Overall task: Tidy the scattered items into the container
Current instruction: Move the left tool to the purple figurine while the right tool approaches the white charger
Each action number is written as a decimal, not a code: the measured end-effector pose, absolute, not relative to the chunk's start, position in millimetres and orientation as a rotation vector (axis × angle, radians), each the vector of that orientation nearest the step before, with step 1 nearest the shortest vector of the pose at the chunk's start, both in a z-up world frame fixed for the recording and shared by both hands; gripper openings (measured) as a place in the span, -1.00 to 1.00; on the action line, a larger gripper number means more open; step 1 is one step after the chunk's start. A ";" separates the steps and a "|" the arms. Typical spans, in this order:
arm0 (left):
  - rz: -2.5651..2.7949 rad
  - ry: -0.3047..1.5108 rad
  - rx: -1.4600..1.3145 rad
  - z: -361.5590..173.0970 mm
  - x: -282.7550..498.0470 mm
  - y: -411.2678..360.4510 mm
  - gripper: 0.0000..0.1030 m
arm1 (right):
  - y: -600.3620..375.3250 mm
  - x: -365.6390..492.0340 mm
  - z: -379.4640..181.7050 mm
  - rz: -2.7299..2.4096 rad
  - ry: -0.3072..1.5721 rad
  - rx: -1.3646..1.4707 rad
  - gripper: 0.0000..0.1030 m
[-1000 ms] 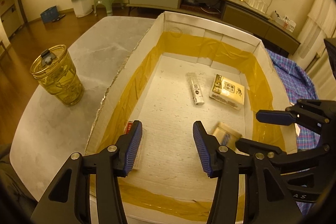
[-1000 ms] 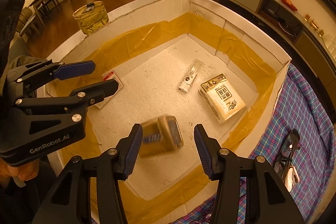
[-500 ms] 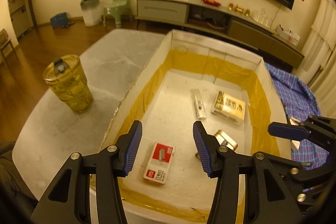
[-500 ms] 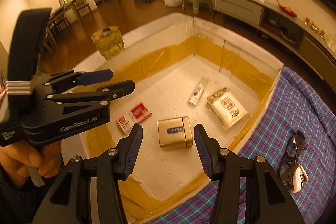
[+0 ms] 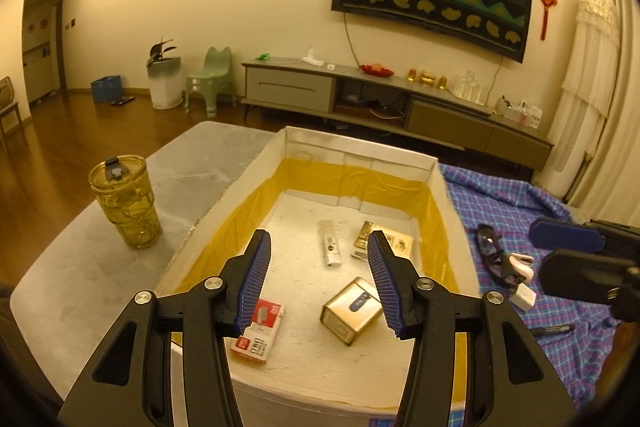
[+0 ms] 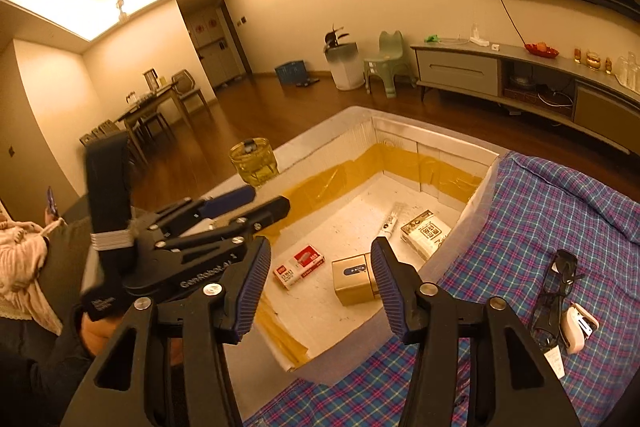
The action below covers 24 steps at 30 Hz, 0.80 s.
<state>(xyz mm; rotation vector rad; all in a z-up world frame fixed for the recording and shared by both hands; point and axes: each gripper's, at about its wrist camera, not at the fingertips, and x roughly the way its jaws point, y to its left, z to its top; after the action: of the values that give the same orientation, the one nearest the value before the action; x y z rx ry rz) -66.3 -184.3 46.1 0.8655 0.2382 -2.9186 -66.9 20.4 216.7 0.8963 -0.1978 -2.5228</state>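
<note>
Four items are already lying in the box (image 5: 436, 183): a red packet (image 5: 260, 329), a gold tin (image 5: 351, 309), a slim remote-like stick (image 5: 330, 243) and a yellow pack (image 5: 384, 241). None of them are touching each other, and the tin is sitting nearest the front wall beside the red packet.

Both claws are hanging above the box's near edge with nothing in them. The left gripper (image 5: 318, 281) is showing its jaws wide apart, and so is the right gripper (image 6: 318, 283); each is looking down over the box floor.

Judging by this, the work is sitting between drops, with more to fetch. Out on the plaid cloth (image 6: 560, 211), to the right of the box, dark glasses (image 6: 558, 287) are lying beside a small white stapler-like thing (image 6: 578, 327), the two seeming to touch. A thin pen-like object (image 5: 554, 329) is lying farther toward the near edge of the cloth.

The next move is probably calling for the right gripper to swing over the cloth, drop low onto the glasses or the white piece, and close across a narrow part. The glasses are looking awkward: thin frame, flat on soft fabric, so the fingers risk pinching cloth.
</note>
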 end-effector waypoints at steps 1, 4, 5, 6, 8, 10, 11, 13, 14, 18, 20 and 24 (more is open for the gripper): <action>-2.928 0.238 0.864 46.2 -64.8 -182.2 0.04 | 25.2 -59.8 219.5 -2.528 -0.215 0.876 0.24; -2.949 0.208 0.827 48.5 -59.8 -174.0 0.04 | 38.2 -42.3 224.3 -2.532 -0.258 0.832 0.27; -2.961 0.198 0.797 50.5 -56.4 -170.8 0.04 | 42.4 -37.1 225.5 -2.533 -0.266 0.822 0.27; -2.972 0.192 0.771 51.7 -53.8 -166.5 0.04 | 46.3 -32.4 226.2 -2.535 -0.273 0.812 0.27; -3.002 0.186 0.705 56.7 -44.4 -160.4 0.04 | 56.0 -22.4 227.6 -2.541 -0.286 0.793 0.27; -3.030 0.176 0.631 61.4 -32.8 -153.6 0.03 | 66.4 -12.5 229.1 -2.549 -0.301 0.778 0.27; -3.054 0.167 0.588 64.0 -26.2 -148.6 0.03 | 70.8 -8.8 229.7 -2.551 -0.308 0.774 0.27; -3.098 0.155 0.532 67.7 -14.8 -139.2 0.03 | 80.6 -1.3 231.7 -2.560 -0.322 0.763 0.27; -3.131 0.150 0.510 69.4 -7.7 -132.9 0.03 | 85.9 2.5 233.0 -2.564 -0.327 0.759 0.27; -3.222 0.113 0.501 69.7 19.5 -101.0 0.04 | 107.5 15.2 234.9 -2.611 -0.326 0.751 0.27; -3.285 0.097 0.579 61.9 30.9 -76.3 0.04 | 122.4 16.0 230.9 -2.675 -0.326 0.789 0.27; -3.332 0.037 0.843 35.5 27.0 -27.7 0.04 | 154.9 6.1 212.0 -2.798 -0.364 0.943 0.27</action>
<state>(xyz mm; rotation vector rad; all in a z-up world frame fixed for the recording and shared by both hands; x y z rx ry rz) 27.0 -27.7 35.5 0.8434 0.0372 -3.3316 6.1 154.9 212.0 0.9432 -0.3641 -2.7978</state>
